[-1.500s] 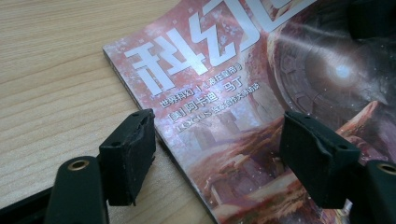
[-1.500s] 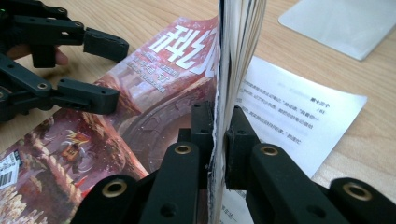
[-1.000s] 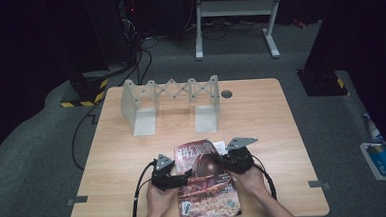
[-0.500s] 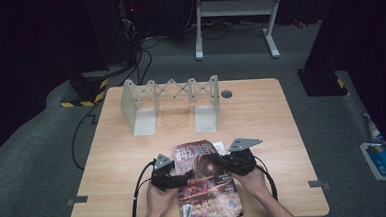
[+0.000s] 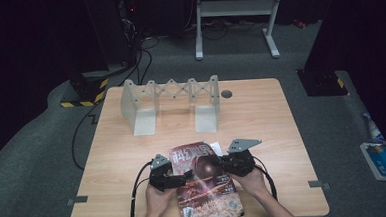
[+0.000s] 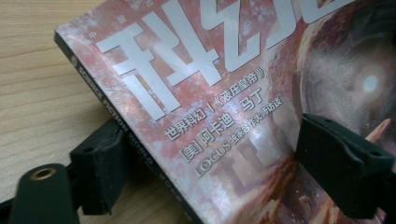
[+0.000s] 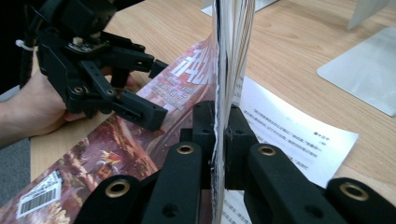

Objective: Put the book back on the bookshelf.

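Observation:
A magazine (image 5: 205, 183) with a red cover and large white characters lies near the table's front edge. My left gripper (image 5: 184, 176) is at its spine side. In the left gripper view its jaws (image 6: 222, 172) stand wide apart, one beside the spine and one over the cover (image 6: 224, 93), so it is open. My right gripper (image 5: 224, 164) is at the magazine's right edge. Its jaws (image 7: 217, 135) are shut on a thin sheaf of pages (image 7: 231, 51) standing on edge. The left gripper (image 7: 156, 91) shows beyond, above the cover (image 7: 116, 149). A white printed sheet (image 7: 285, 130) lies flat beside it.
A grey metal expanding rack (image 5: 170, 102) with two flat feet stands at the back of the wooden table (image 5: 282, 129). A small dark round plug (image 5: 226, 93) sits to the right of it. A black cable (image 5: 82, 134) hangs off the table's left side.

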